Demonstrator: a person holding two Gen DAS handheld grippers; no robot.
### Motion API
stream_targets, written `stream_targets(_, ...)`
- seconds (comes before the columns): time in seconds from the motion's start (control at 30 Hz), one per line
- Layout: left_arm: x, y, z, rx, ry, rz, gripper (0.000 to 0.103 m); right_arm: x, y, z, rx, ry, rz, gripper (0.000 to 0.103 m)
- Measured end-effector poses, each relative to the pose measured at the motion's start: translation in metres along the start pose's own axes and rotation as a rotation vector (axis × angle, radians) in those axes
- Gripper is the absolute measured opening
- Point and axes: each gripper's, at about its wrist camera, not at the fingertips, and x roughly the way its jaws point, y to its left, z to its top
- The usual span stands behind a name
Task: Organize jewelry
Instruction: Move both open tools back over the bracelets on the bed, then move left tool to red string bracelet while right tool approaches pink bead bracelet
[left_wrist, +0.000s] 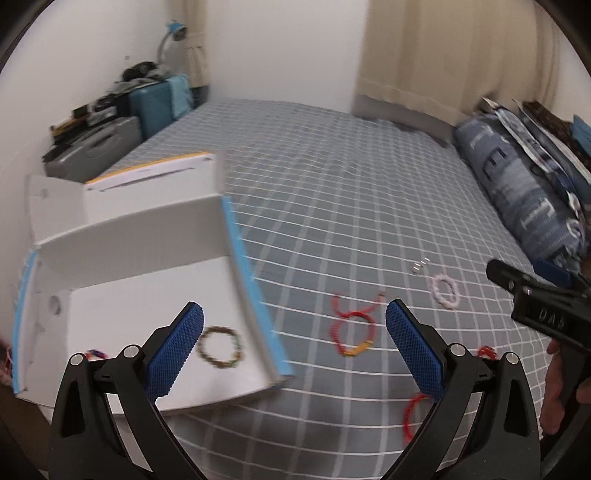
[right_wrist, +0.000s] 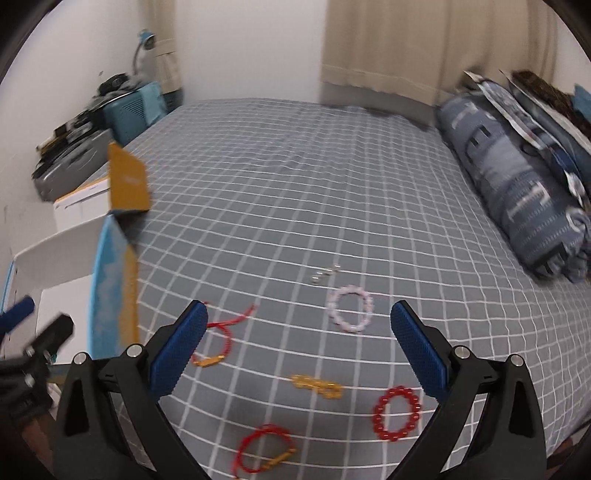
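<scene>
Both grippers are hanging released and empty over the checked bedsheet (right_wrist: 295, 184): left gripper (left_wrist: 294, 343) above the white box (left_wrist: 147, 302) holding a brown beaded bracelet (left_wrist: 221, 347), right gripper (right_wrist: 298, 345) above the pink beaded bracelet (right_wrist: 350, 309).

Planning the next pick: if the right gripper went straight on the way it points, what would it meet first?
Probably the checked bedsheet itself: the open right gripper aims at bare sheet between the pink bead bracelet and the gold chain, though depth is unclear.

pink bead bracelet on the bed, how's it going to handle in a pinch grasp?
The pink bead bracelet looks like small round beads on a string, so probably light, and it would likely droop from one pinched side. The smooth beads may slip between pads. Lying flat on the checked bedsheet, it seems unlikely to roll.
</scene>
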Motion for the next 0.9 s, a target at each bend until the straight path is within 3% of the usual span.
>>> stream_targets(0.3,0.057,-0.065,-0.005,0.053,0.081,-0.026,0.097,0.038,-0.052,-0.004,0.046,0.048,-0.030,0.095)
stream_targets(0.7,0.131,-0.078,-0.028,0.067,0.192,-0.020,0.097,0.100,-0.066,-0.019,0.043,0.133,-0.014,0.095)
stream_targets(0.9,0.155,-0.081,-0.034,0.063,0.221,-0.006,0.096,0.116,-0.066,-0.021,0.037,0.151,-0.013,0.090)
